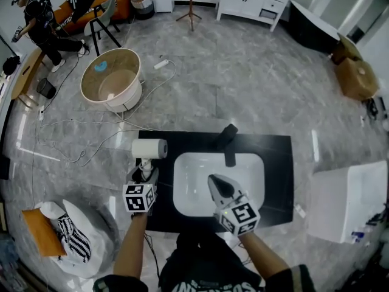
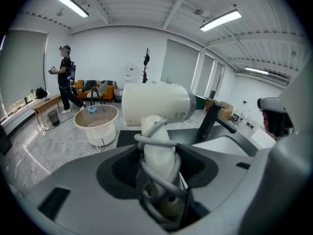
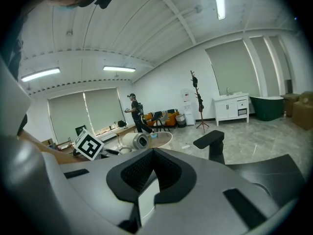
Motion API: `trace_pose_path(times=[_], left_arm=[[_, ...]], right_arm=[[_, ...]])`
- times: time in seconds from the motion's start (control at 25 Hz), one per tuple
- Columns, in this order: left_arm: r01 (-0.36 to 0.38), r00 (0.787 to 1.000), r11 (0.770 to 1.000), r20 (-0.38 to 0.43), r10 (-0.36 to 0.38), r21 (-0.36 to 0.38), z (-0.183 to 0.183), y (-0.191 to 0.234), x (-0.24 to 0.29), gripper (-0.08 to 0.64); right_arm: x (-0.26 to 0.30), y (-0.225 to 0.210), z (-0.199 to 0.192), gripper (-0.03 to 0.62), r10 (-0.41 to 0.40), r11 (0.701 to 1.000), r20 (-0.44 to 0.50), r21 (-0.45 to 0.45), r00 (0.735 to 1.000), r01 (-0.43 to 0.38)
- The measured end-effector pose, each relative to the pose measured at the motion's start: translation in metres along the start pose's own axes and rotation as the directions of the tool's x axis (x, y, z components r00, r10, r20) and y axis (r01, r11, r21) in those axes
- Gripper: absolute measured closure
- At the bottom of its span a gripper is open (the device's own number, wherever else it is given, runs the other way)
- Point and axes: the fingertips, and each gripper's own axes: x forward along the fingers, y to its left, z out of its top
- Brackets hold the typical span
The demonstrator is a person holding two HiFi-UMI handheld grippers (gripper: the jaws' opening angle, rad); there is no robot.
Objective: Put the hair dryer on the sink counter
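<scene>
A white hair dryer point(image 1: 149, 148) stands with its barrel up and its grey cord wound round the handle. My left gripper point(image 1: 144, 170) is shut on that handle, over the left strip of the black sink counter point(image 1: 276, 163). In the left gripper view the hair dryer point(image 2: 156, 104) fills the middle, its handle between the jaws of the left gripper point(image 2: 159, 180). I cannot tell whether it touches the counter. My right gripper point(image 1: 220, 187) hovers over the front of the white basin point(image 1: 246, 170), shut on nothing. The right gripper point(image 3: 146, 180) shows closed jaws.
A black faucet point(image 1: 226, 140) stands behind the basin. On the floor lie a round white tub point(image 1: 112, 78), loose cables point(image 1: 91, 142), a white bag point(image 1: 79, 236) at the left and a white box point(image 1: 349, 199) at the right. A person point(image 1: 36, 23) stands far left.
</scene>
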Motion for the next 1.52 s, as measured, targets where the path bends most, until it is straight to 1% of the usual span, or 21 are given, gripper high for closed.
trace_pose_path(times=[0.16,0.32,0.48,0.64,0.8,0.92,1.16,1.4,1.52], left_arm=[[0.000,0.999,1.000,-0.037,0.000,-0.003,-0.006,0.008,0.022,0.336],[-0.001,0.998,1.000,-0.067,0.000,-0.008,-0.010,0.012,0.041,0.336],[0.004,0.995,1.000,-0.100,-0.005,-0.007,-0.013,0.016,0.055,0.336],[0.002,0.990,1.000,-0.137,-0.004,-0.013,-0.017,0.023,0.070,0.336],[0.001,0.982,1.000,-0.188,-0.005,-0.023,-0.027,0.031,0.083,0.336],[0.002,0.973,1.000,-0.229,-0.007,-0.024,-0.035,0.034,0.090,0.336],[-0.001,0.962,0.999,-0.272,-0.012,-0.048,-0.045,0.038,0.098,0.336],[0.001,0.954,1.000,-0.301,-0.008,-0.026,-0.042,0.035,0.099,0.336],[-0.008,0.946,1.000,-0.324,0.006,-0.004,-0.045,0.036,0.101,0.336]], right_arm=[[0.000,-0.001,-0.003,0.592,-0.007,1.000,0.009,0.012,1.000,0.006],[-0.002,-0.002,-0.013,0.592,-0.005,1.000,-0.024,0.017,1.000,0.006],[-0.003,-0.014,-0.021,0.592,-0.032,0.999,-0.008,0.018,0.999,0.032],[-0.004,-0.016,-0.026,0.592,-0.037,0.999,-0.029,0.028,0.999,0.038],[-0.007,-0.019,-0.033,0.592,-0.054,0.998,-0.043,0.039,0.998,0.056],[-0.010,-0.018,-0.036,0.592,-0.051,0.998,-0.057,0.040,0.997,0.053],[-0.018,-0.016,-0.036,0.592,-0.051,0.997,-0.068,0.047,0.996,0.054],[-0.027,-0.018,-0.038,0.592,-0.067,0.996,-0.065,0.051,0.996,0.071],[-0.030,-0.017,-0.039,0.592,-0.072,0.996,-0.067,0.054,0.995,0.076]])
